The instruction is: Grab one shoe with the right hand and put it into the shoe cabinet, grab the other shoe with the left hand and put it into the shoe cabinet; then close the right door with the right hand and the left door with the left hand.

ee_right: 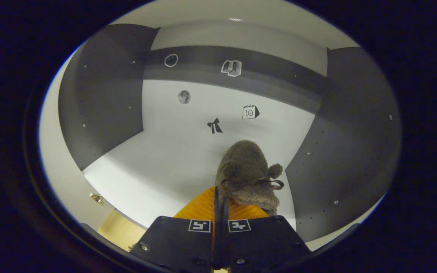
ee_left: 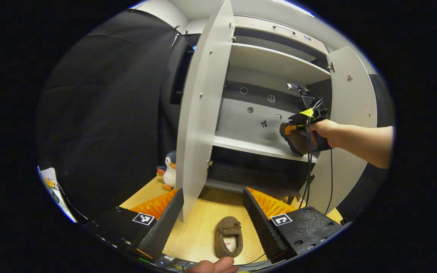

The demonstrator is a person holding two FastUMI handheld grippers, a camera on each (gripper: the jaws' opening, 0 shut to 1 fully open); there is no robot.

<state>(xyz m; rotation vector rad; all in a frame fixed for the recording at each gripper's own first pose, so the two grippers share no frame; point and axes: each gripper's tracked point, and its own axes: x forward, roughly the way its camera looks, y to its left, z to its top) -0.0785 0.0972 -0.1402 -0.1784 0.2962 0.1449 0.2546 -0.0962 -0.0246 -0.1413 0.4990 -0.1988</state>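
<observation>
Right gripper (ee_right: 219, 212), fingers pinched tight on one brown shoe (ee_right: 249, 170), holds it over the cabinet's middle shelf (ee_right: 154, 170) for set-down, while left gripper (ee_left: 212, 212) waits with fingers spread, the other shoe (ee_left: 228, 236) on the counter (ee_left: 195, 231) at 6 o'clock between them.

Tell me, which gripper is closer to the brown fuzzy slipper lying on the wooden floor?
Left. The left gripper hangs open just above that brown fuzzy slipper, fingers either side of it. The right gripper is up at the white cabinet shelf, holding the other slipper.
</observation>
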